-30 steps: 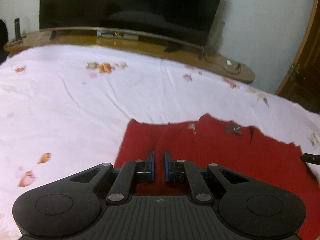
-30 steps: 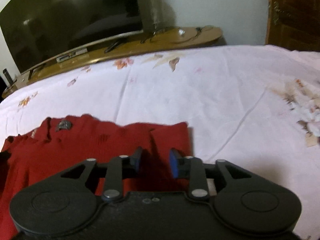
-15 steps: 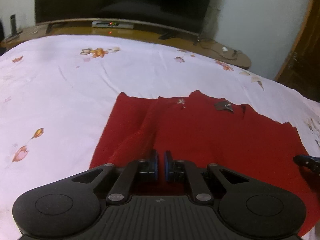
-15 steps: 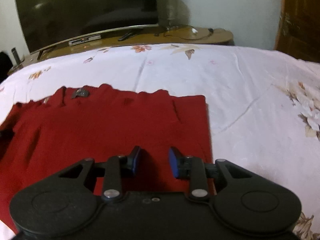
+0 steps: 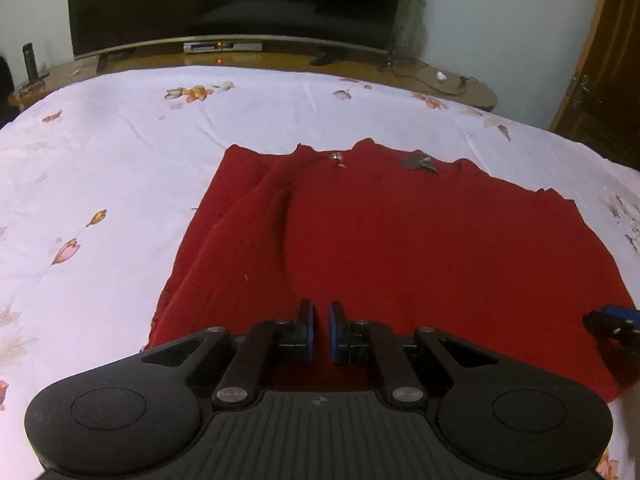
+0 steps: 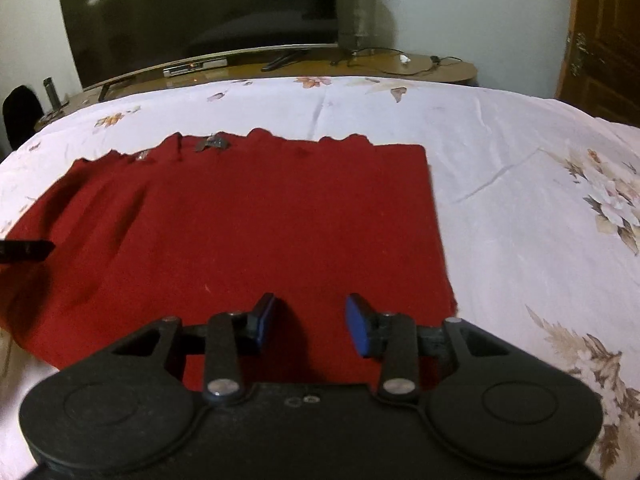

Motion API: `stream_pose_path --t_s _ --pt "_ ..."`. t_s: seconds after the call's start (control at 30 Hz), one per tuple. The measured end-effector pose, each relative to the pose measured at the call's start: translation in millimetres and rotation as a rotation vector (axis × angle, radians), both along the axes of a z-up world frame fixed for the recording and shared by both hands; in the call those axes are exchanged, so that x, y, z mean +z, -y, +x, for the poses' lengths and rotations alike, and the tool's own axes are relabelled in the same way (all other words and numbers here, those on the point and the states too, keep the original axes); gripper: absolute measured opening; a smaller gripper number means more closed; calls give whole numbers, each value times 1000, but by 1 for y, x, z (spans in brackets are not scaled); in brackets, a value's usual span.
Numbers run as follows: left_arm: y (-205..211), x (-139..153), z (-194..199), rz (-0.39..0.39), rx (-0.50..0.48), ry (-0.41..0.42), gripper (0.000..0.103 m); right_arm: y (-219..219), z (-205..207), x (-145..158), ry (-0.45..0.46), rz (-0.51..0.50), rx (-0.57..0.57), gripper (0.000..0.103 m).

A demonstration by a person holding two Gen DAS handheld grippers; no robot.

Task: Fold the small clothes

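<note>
A red knit garment (image 5: 420,240) lies spread flat on the white floral bedsheet (image 5: 120,168), with a long ridge-like wrinkle on its left part. It also shows in the right wrist view (image 6: 260,224). My left gripper (image 5: 319,332) hovers over the garment's near edge, its blue pads nearly together with nothing between them. My right gripper (image 6: 311,322) is open and empty over the garment's near right corner. Its tip shows at the right edge of the left wrist view (image 5: 612,320).
A large dark TV (image 5: 232,0) stands on a wooden shelf (image 5: 440,80) behind the bed. A wooden door (image 5: 604,72) is at the right. White sheet (image 6: 540,200) lies on both sides of the garment.
Both grippers have pulled back toward the garment's near edge, so more of it lies spread ahead. My right gripper's fingers have opened wider. The left stays nearly closed.
</note>
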State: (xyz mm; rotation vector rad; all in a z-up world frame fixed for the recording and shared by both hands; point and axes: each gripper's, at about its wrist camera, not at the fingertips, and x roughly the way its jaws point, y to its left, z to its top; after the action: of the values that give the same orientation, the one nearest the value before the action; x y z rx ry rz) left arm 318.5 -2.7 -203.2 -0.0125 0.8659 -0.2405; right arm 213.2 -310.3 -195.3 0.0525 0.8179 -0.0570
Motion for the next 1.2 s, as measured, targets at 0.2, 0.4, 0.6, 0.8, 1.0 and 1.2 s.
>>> stream_pose_path --t_s 0.2,0.4,0.6,0.8,1.0,1.2 --pt "0 9 -19 -2 -2 -9 8 -17 -18 22 62 44 34 43" --pt "-3 7 -38 -4 -10 -17 8 -22 -28 13 29 37 45 43" --pt "-18 -9 -46 -11 -4 -20 8 -5 -38 -11 -32 -18 -10 42" --pt "-19 -5 -53 6 18 -27 8 -9 -49 6 16 -36 -25 44" --pt "-25 -1 -54 -10 29 -46 8 -5 -49 -1 -36 -20 -35 45" --pt "-31 3 -57 -35 51 -73 8 -9 -55 19 17 48 -22 48"
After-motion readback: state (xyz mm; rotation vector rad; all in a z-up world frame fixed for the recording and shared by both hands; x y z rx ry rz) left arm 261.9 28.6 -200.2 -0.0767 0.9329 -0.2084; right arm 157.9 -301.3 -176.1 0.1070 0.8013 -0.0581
